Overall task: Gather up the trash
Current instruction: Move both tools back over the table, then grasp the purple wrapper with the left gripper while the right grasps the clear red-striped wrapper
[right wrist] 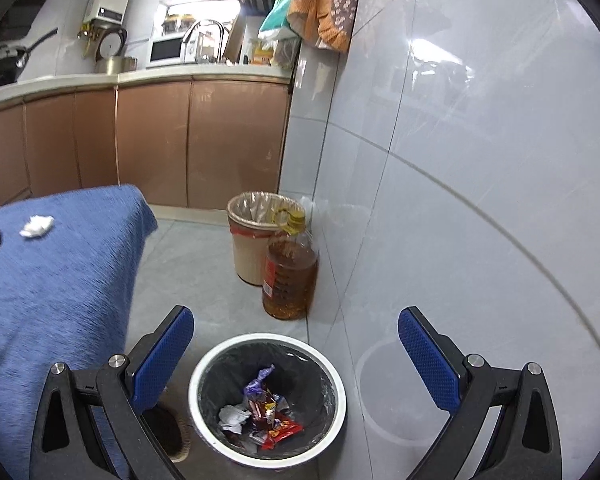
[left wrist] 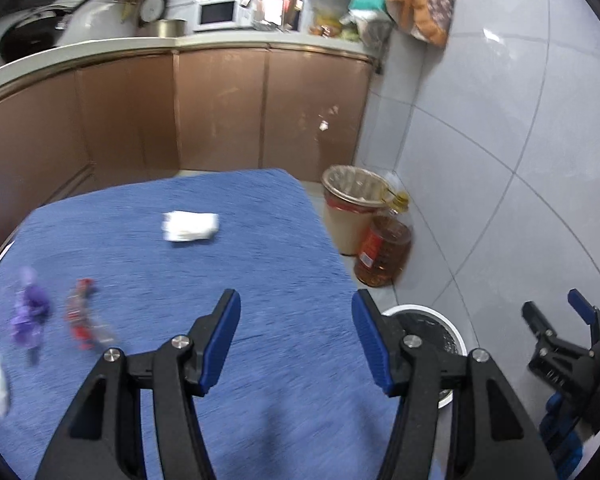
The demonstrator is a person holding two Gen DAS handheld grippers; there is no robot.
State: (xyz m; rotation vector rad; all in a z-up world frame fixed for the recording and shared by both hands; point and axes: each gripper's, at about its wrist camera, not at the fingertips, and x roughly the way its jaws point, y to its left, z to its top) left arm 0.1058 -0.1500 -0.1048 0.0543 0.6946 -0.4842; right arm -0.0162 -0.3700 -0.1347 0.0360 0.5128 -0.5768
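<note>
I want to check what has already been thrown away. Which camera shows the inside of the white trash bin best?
The right wrist view: it looks almost straight down into the white trash bin, showing wrappers and crumpled paper on its black liner. In the left wrist view only part of the bin's rim shows behind the left gripper; its contents are hidden.

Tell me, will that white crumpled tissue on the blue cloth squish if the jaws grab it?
Probably yes. The crumpled tissue looks like soft, wadded paper, so it should squash flat when pinched. It likely weighs almost nothing, and a push would probably make it slide or tumble across the blue tablecloth. It shouldn't break, though it might tear.
</note>
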